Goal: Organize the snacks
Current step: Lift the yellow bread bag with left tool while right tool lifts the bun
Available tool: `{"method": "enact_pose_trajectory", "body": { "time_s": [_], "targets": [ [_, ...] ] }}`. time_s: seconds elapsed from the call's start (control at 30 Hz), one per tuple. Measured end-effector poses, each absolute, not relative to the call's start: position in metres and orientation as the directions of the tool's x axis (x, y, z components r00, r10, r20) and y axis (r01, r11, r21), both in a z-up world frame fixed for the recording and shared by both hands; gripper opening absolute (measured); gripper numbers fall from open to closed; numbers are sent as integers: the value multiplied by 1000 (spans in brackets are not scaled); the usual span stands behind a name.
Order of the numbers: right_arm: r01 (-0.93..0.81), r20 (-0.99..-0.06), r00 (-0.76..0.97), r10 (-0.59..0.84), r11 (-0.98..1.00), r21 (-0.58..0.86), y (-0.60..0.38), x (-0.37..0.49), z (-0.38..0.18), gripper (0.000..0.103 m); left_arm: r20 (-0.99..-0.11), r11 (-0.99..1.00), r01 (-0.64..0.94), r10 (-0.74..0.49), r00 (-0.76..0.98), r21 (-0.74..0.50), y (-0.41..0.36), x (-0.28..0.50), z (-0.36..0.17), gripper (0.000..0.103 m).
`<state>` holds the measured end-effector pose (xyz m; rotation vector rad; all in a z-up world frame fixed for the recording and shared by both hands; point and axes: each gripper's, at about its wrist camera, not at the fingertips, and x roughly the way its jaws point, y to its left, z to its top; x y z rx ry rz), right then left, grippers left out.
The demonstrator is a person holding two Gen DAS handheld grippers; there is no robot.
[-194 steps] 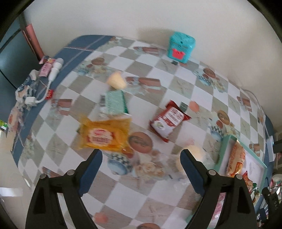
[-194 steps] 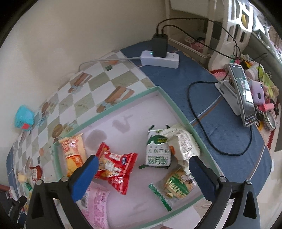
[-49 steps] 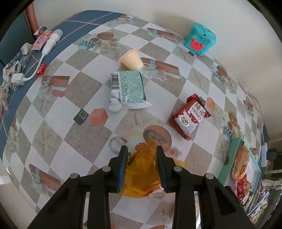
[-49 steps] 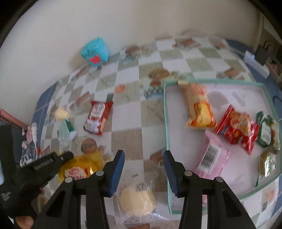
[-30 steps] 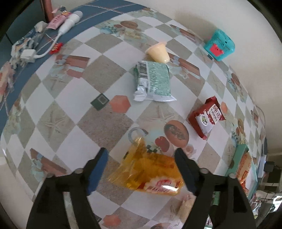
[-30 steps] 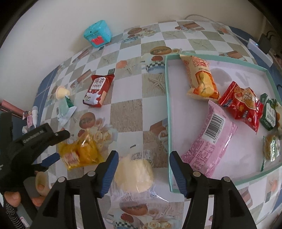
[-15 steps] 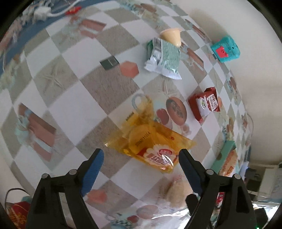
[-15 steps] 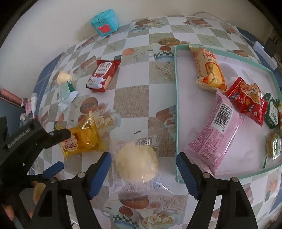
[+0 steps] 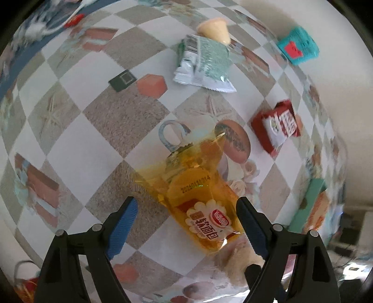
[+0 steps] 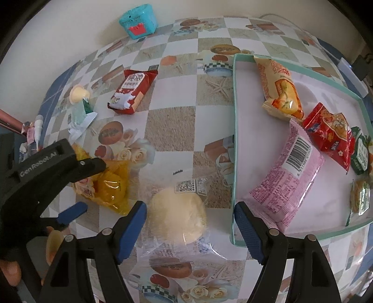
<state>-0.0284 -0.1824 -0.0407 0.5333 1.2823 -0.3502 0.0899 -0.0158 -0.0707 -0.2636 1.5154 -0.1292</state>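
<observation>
A yellow bread packet (image 9: 200, 198) lies on the checkered table between the fingers of my open left gripper (image 9: 186, 207); the packet also shows in the right wrist view (image 10: 109, 186). A pale round bun in clear wrap (image 10: 177, 212) lies between the fingers of my open right gripper (image 10: 190, 209), just left of the teal-rimmed tray (image 10: 234, 144). The tray holds several snack packets, among them a pink one (image 10: 289, 177). A red packet (image 9: 277, 125), a green packet (image 9: 205, 63) and a jelly cup (image 9: 214, 30) lie farther off on the table.
A teal box (image 10: 137, 21) stands by the wall at the table's far edge. Cables and small items (image 9: 42, 28) lie on the blue cloth at the left. The left gripper's body (image 10: 46, 167) sits close to the right gripper's left finger.
My left gripper let go of the yellow packet, which now lies flat on the table, and has come down over it with open jaws. My right gripper opened wide and lowered around the bun.
</observation>
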Motion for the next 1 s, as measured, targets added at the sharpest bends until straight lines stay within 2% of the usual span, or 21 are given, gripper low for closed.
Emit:
{"method": "enact_pose_trajectory", "body": {
  "time_s": [0.07, 0.17, 0.23, 0.3, 0.33, 1.0],
  "targets": [
    [530, -966, 253, 54, 828, 185, -183, -28, -42, 83, -975, 976, -35, -213, 57, -216, -23, 89, -70, 87],
    [526, -968, 241, 67, 829, 188, -182, -28, -45, 84, -983, 985, 34, -171, 61, -169, -34, 87, -70, 78],
    [520, -969, 238, 61, 835, 180, -181, -27, -45, 84, -987, 987, 69, -151, 62, -147, -41, 86, -70, 61],
    [516, -971, 232, 59, 839, 175, -180, -26, -45, 85, -990, 989, 95, -120, 73, -113, -47, 85, -69, 49],
    [514, -971, 231, 59, 840, 173, -179, -25, -45, 85, -991, 989, 105, -111, 80, -103, -47, 84, -69, 47],
    [452, -988, 148, 49, 885, 112, -167, -20, -60, 88, -992, 987, 143, -86, 94, -72, -45, 84, -70, 46]
  ]
}}
